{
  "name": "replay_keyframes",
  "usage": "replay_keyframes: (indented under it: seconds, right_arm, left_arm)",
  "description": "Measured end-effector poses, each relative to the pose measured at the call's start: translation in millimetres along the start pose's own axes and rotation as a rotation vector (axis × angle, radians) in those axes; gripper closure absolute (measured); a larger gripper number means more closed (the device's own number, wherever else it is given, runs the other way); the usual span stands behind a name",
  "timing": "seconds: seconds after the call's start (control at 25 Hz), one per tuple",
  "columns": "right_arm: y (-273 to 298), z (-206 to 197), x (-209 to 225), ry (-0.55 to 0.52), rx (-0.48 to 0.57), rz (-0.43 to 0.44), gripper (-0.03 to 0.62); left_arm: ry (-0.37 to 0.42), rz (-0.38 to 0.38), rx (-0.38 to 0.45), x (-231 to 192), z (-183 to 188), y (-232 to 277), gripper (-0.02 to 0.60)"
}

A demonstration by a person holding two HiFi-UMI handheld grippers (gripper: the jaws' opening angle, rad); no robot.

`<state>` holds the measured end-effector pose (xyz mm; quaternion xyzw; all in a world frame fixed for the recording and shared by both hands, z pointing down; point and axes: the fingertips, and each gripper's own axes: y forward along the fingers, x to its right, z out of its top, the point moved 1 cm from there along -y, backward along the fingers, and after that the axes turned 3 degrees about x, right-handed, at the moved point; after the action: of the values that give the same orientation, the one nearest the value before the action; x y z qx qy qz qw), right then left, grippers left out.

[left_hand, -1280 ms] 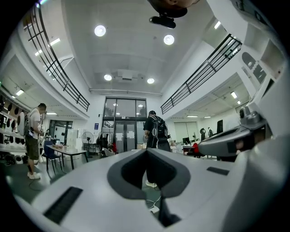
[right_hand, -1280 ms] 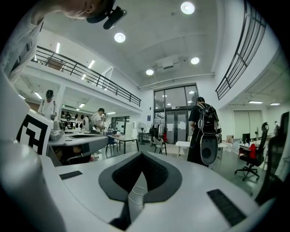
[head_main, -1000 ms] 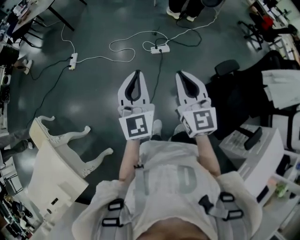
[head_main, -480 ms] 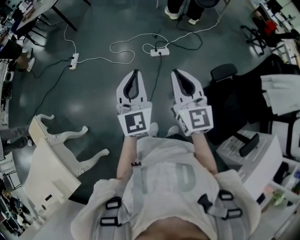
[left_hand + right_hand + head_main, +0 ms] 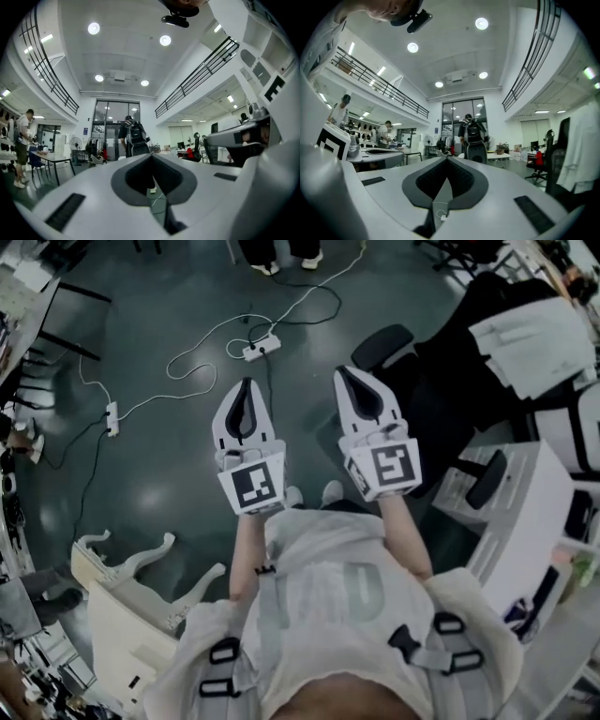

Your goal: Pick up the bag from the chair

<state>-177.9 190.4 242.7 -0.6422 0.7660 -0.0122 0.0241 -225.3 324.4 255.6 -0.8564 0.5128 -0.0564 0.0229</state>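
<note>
A black office chair [image 5: 441, 371] stands on the dark floor at the upper right of the head view. A white bag-like thing [image 5: 527, 338] lies draped over its dark load; I cannot tell its exact shape. In the right gripper view the chair [image 5: 555, 161] and the white thing [image 5: 581, 145] fill the right edge. My left gripper [image 5: 246, 387] and right gripper [image 5: 347, 376] are held side by side in front of the person's chest, both shut and holding nothing. The right gripper is left of the chair and apart from it.
White cables and a power strip [image 5: 261, 348] lie on the floor ahead, another strip [image 5: 111, 413] to the left. A white carved piece of furniture [image 5: 131, 601] sits lower left, a white cabinet [image 5: 520, 512] right. A person with a backpack [image 5: 133, 138] stands ahead.
The head view has swung right, so the chair and white bag-like thing now sit closer to the right gripper. Both grippers stayed shut, side by side.
</note>
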Motion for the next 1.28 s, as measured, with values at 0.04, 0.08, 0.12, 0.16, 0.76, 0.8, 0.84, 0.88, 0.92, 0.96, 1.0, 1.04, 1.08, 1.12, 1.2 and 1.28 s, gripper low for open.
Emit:
replay_keyframes:
  seconds: [0.04, 0.08, 0.12, 0.16, 0.76, 0.8, 0.84, 0.88, 0.92, 0.96, 1.0, 1.04, 1.08, 1.12, 1.2, 1.28]
  right_arm:
    - [-11.6, 0.9, 24.0, 0.002, 0.005, -0.049, 0.589]
    - [-24.4, 2.3, 46.8, 0.0, 0.011, -0.096, 0.589]
    - [-37.6, 4.0, 67.8, -0.005, 0.016, -0.137, 0.589]
    - [-50.5, 5.6, 87.3, -0.011, 0.02, -0.176, 0.589]
    - [-257.5, 22.7, 269.5, -0.098, 0.009, -0.853, 0.589]
    - [-269.5, 23.9, 274.2, -0.101, 0.01, -0.897, 0.589]
    - [-281.1, 24.5, 278.6, -0.104, 0.009, -0.943, 0.588]
    - [-291.6, 24.5, 282.2, -0.105, 0.009, -0.986, 0.589]
    - [-300.8, 24.2, 285.0, -0.106, 0.008, -1.024, 0.589]
    - [-308.6, 23.9, 286.7, -0.107, 0.007, -1.057, 0.588]
    - [-315.4, 23.8, 287.4, -0.108, 0.006, -1.087, 0.589]
    - [-321.3, 23.9, 287.3, -0.11, 0.006, -1.114, 0.589]
    - [-326.3, 24.2, 286.6, -0.113, 0.005, -1.139, 0.589]
    - [-330.2, 24.5, 285.5, -0.116, 0.004, -1.163, 0.588]
    - [-335.5, 26.0, 283.6, -0.124, 0.002, -1.201, 0.589]
    - [-338.7, 27.4, 282.5, -0.131, -0.001, -1.229, 0.588]
  left_arm:
    - [-0.002, -0.037, 0.002, 22.5, 0.1, 10.3, 0.575]
    - [-0.007, -0.074, 0.004, 45.5, 0.4, 19.1, 0.575]
    - [-0.016, -0.107, 0.004, 67.5, 1.0, 26.5, 0.575]
    - [-0.027, -0.14, 0.004, 88.3, 2.1, 33.2, 0.575]
    - [-0.03, -0.716, 0.076, 345.5, 43.1, 94.9, 0.575]
    - [-0.035, -0.754, 0.087, 359.2, 45.9, 95.7, 0.575]
    - [-0.044, -0.791, 0.098, 372.5, 48.5, 96.2, 0.575]
    - [-0.053, -0.823, 0.106, 384.3, 51.1, 96.7, 0.575]
    - [-0.062, -0.85, 0.112, 394.4, 53.3, 97.0, 0.575]
    - [-0.072, -0.875, 0.117, 403.1, 55.2, 96.9, 0.575]
    - [-0.082, -0.898, 0.124, 410.6, 56.8, 96.6, 0.575]
    - [-0.086, -0.92, 0.13, 417.0, 58.0, 96.4, 0.575]
    - [-0.087, -0.94, 0.136, 422.3, 58.7, 96.4, 0.575]
    - [-0.088, -0.958, 0.139, 426.4, 59.2, 96.8, 0.575]
    - [-0.095, -0.987, 0.144, 432.8, 60.6, 99.3, 0.575]
    - [-0.111, -1.006, 0.15, 438.0, 62.6, 102.7, 0.575]
